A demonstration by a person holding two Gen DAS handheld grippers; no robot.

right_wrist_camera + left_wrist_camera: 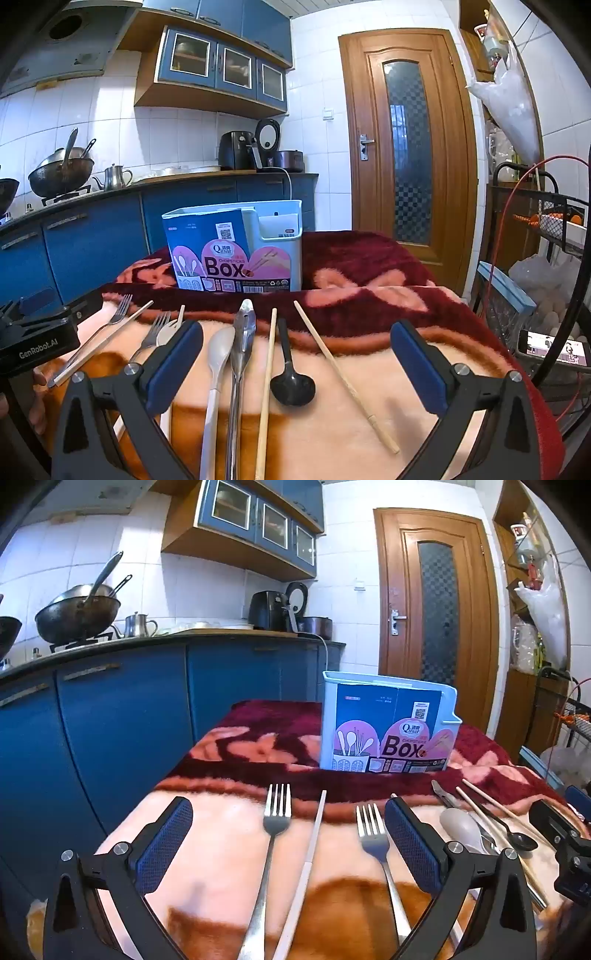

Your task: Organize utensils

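A pale blue utensil box (388, 723) (236, 247) with a printed sleeve stands upright at the back of the blanket-covered table (229, 849). My left gripper (288, 834) hovers open above two metal forks (275, 823) (373, 834) and a white chopstick (314, 849), touching none of them. My right gripper (296, 347) is open over a white spoon (219, 354), metal tongs (243, 332), a black spoon (291, 384) and two wooden chopsticks (269, 369) (343, 369). Nothing is held.
Blue kitchen cabinets (122, 731) run along the left, and a wok (77, 613) and kettle sit on the counter. A wooden door (406, 155) is behind the table. A black wire rack (546, 229) and a lit phone (554, 349) stand past the table's right edge.
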